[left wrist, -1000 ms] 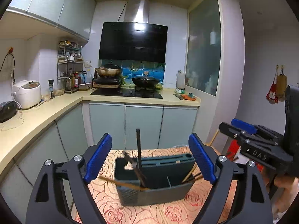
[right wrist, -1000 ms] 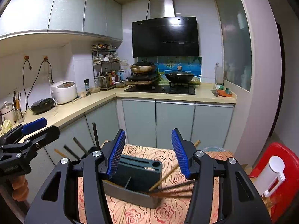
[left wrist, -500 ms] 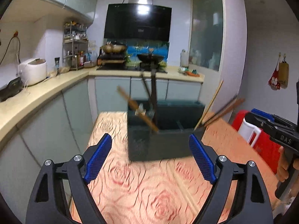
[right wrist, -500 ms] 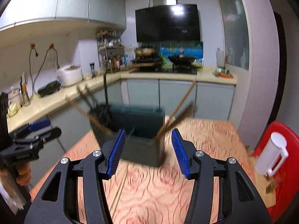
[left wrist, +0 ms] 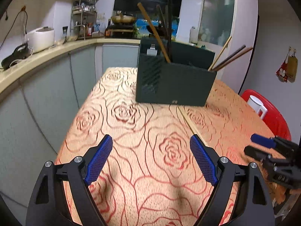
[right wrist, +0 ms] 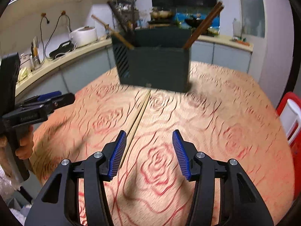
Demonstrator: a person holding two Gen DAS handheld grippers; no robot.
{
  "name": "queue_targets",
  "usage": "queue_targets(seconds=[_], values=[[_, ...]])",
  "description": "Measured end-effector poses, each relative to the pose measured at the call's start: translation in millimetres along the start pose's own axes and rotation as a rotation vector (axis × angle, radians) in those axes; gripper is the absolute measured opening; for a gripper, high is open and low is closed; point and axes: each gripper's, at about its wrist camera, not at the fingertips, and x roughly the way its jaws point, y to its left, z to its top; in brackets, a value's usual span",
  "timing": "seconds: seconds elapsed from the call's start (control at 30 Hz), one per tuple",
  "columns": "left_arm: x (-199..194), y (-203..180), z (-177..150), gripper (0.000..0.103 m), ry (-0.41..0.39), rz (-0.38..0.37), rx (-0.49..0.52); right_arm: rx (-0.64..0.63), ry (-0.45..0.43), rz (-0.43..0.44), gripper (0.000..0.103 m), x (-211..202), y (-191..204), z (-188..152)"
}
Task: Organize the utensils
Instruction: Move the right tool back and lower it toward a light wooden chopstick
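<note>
A dark green utensil holder [left wrist: 173, 81] stands at the far end of the rose-patterned table [left wrist: 131, 131]; it also shows in the right wrist view [right wrist: 154, 69]. Several chopsticks [left wrist: 154, 30] lean out of it. One pale chopstick [right wrist: 137, 120] lies loose on the cloth, running from the holder's foot toward my right gripper's left finger; it also shows in the left wrist view [left wrist: 190, 122]. My left gripper [left wrist: 151, 162] is open and empty, low over the cloth. My right gripper [right wrist: 148, 152] is open and empty, with the chopstick's near end beside its left finger.
A red stool [left wrist: 270, 116] with a white jug [left wrist: 257, 107] stands right of the table. A kitchen counter [left wrist: 47, 52] with a rice cooker [left wrist: 40, 38] runs along the left. Cabinets [left wrist: 116, 56] stand behind the table.
Both grippers have dropped down and pulled back from over the holder to low over the table's near part. The holder now stands far ahead. Both stay open.
</note>
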Motion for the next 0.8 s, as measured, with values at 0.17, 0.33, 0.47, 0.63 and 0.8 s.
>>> queue_targets(seconds=[0.17, 0.33, 0.47, 0.63, 0.8], values=[[5, -6, -9, 0.081, 0.016, 0.014, 0.023, -0.018, 0.039, 0.027, 0.042, 9, 12, -14], [11, -9, -11, 0.081, 0.031, 0.027, 0.033, -0.047, 0.08, 0.045, 0.033, 18, 19, -19], [13, -8, -13, 0.081, 0.039, 0.033, 0.032, -0.071, 0.117, 0.055, 0.03, 26, 28, -22], [13, -7, -14, 0.081, 0.042, 0.034, 0.032, -0.076, 0.134, 0.046, 0.023, 33, 33, -23], [13, -12, -16, 0.081, 0.046, 0.031, 0.047, -0.044, 0.139, 0.016, 0.011, 35, 26, -21]])
